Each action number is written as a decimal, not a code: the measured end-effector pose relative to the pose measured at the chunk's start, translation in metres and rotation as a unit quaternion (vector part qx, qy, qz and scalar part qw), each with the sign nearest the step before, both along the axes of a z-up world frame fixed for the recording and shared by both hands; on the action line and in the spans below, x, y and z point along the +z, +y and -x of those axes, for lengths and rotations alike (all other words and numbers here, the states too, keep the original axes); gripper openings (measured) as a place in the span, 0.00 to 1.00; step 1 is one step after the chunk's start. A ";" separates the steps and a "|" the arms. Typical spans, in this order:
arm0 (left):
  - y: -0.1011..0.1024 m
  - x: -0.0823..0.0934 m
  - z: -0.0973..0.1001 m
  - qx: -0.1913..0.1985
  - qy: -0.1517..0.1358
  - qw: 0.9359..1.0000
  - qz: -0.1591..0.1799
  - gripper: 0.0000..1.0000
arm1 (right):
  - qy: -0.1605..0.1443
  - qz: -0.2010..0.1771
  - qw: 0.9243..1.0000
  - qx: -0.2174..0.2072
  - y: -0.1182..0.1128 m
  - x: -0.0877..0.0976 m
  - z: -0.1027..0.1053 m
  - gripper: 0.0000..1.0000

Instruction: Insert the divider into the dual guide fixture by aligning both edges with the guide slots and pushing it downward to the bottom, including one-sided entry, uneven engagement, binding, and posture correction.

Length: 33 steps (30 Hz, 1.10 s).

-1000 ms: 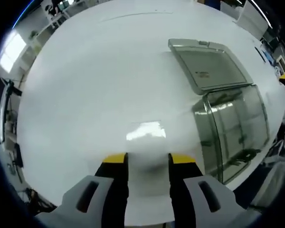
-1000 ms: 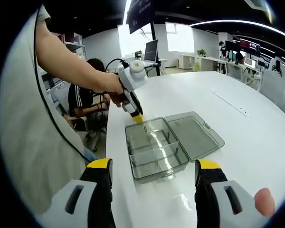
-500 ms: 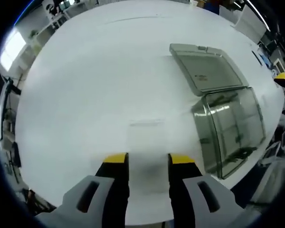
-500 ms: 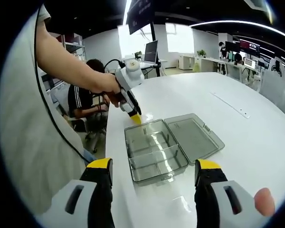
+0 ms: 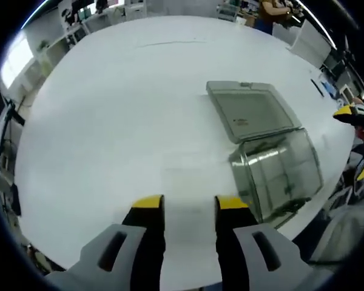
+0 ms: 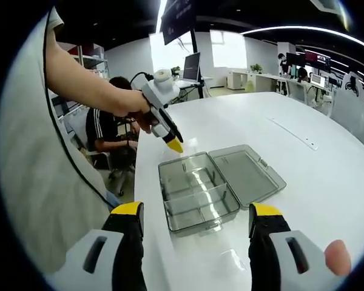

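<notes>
A clear grey plastic box (image 5: 278,176) lies open on the white table (image 5: 109,109), its lid (image 5: 252,112) flat beside it. The right gripper view shows the box (image 6: 194,194) with guide ribs and cross walls inside, and the lid (image 6: 249,173) to its right. My left gripper (image 5: 190,203) holds a thin transparent divider (image 5: 188,179) between its jaws, well left of the box. From the right gripper view, the left gripper (image 6: 173,144) hangs above the box's far left corner. My right gripper (image 6: 197,210) is wide open, nothing in it, on the near side of the box.
The table's edge (image 6: 144,200) runs close to the box's left side. A person sits at a desk (image 6: 112,130) beyond that edge. A thin strip (image 6: 294,133) lies on the far right of the table. The right gripper's yellow tips (image 5: 347,111) show at the left gripper view's right edge.
The left gripper has risen and tilted above the box's far corner, so the box looks smaller in its view. The right gripper and the box have stayed put.
</notes>
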<state>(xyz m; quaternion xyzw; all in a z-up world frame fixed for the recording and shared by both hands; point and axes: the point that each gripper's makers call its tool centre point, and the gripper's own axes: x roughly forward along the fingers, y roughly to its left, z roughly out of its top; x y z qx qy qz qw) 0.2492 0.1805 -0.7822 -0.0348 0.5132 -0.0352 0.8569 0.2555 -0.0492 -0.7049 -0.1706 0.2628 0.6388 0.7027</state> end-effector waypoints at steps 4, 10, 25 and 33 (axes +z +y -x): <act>-0.005 0.011 -0.003 0.003 -0.025 1.000 0.013 0.28 | 0.000 -0.001 1.000 0.000 0.000 0.001 0.001 0.68; -0.012 0.025 -0.006 -0.010 -0.052 0.999 0.014 0.28 | -0.002 -0.002 1.000 0.000 0.000 0.002 0.001 0.68; -0.024 0.063 -0.016 -0.028 -0.124 0.991 0.033 0.28 | -0.005 -0.006 1.000 0.000 0.003 0.007 0.001 0.68; -0.037 0.081 -0.020 -0.046 -0.157 0.985 0.053 0.28 | -0.004 -0.011 1.000 -0.004 0.002 0.013 -0.002 0.68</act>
